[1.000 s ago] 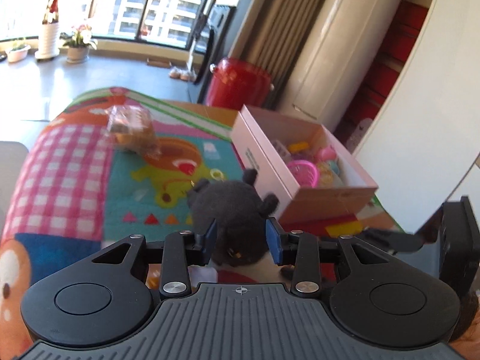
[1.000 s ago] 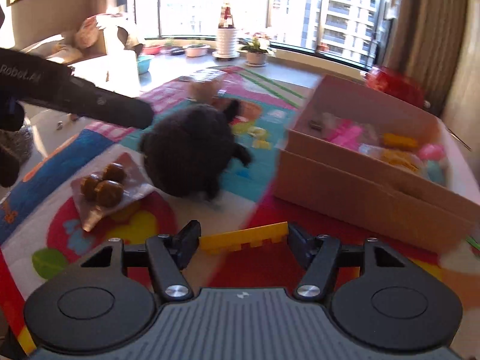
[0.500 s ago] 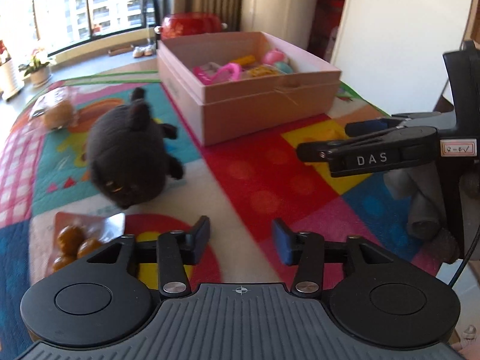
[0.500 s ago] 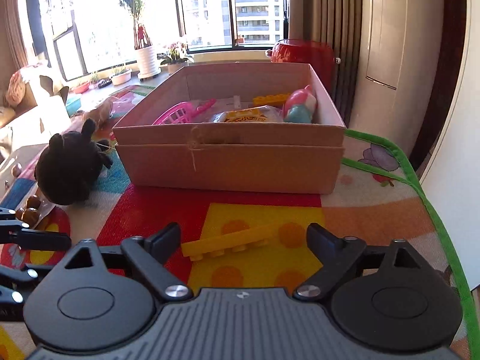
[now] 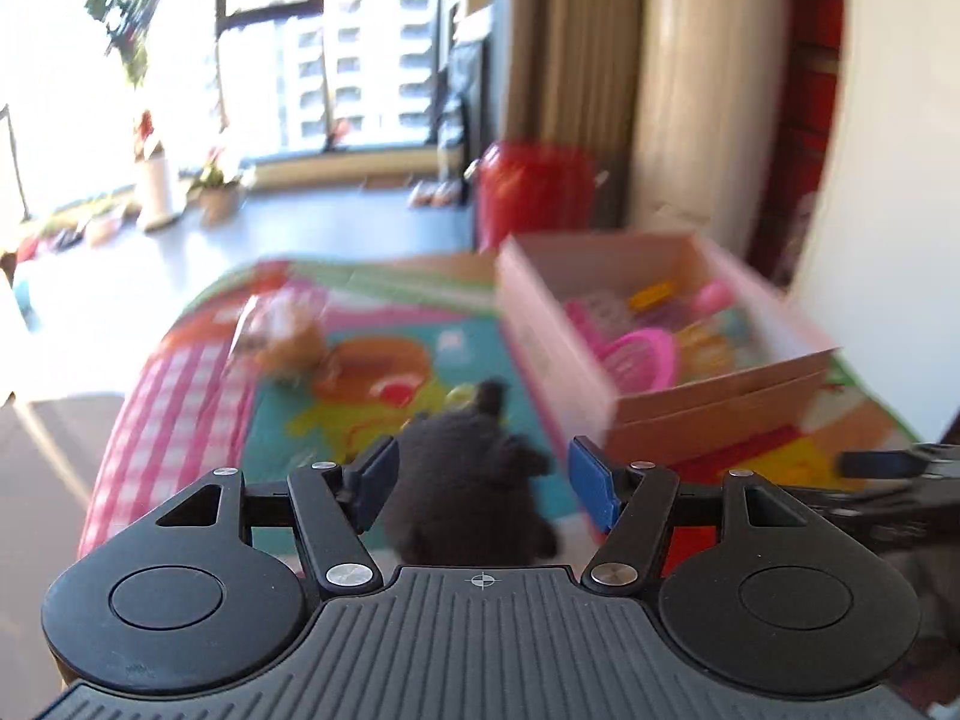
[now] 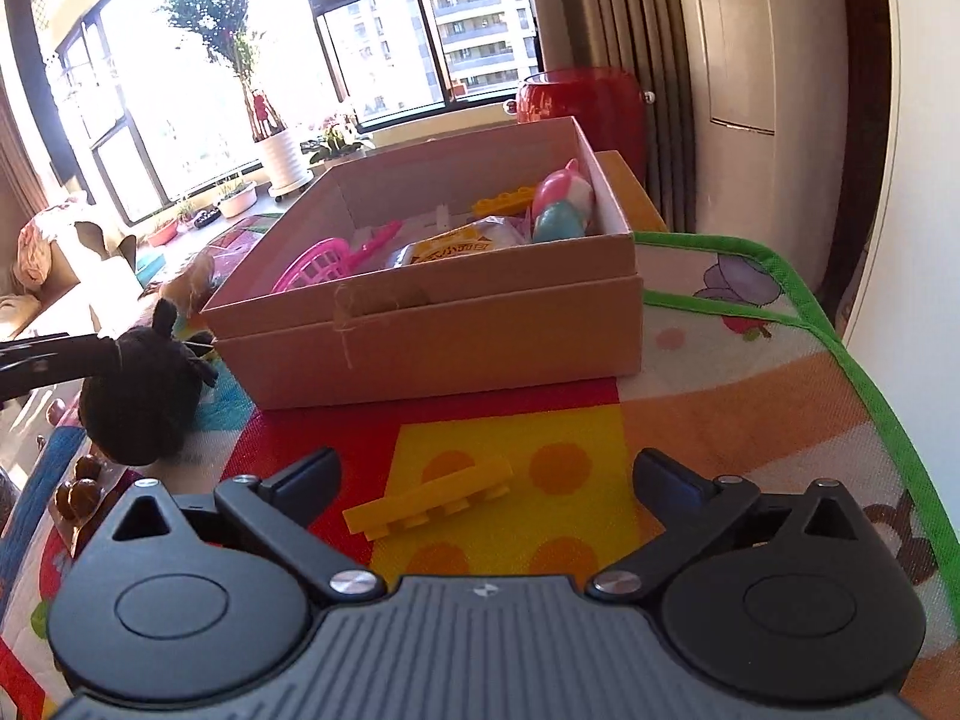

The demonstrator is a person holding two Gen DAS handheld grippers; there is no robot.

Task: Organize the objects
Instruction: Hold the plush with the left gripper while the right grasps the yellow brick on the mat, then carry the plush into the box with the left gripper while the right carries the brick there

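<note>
Task status: partly complete. Cardboard box (image 6: 432, 324) already loaded with pink basket (image 6: 312, 270), snack packet (image 6: 456, 246), egg-shaped toy (image 6: 564, 204) and small yellow block (image 6: 504, 201).

Remaining on play mat (image 6: 750, 396): black plush toy (image 5: 468, 480), yellow brick plate (image 6: 429, 504), bagged bread (image 5: 288, 330), packet of brown balls (image 6: 78, 489).

Left gripper (image 5: 480, 480): jaws spread, flanking plush toy, contact not confirmed; view blurred. Right gripper (image 6: 486, 480): jaws spread wide, empty, yellow brick plate between fingers on mat.

Clearances: box top open, near wall low. Green mat border close on right. Open mat between grippers and box.
</note>
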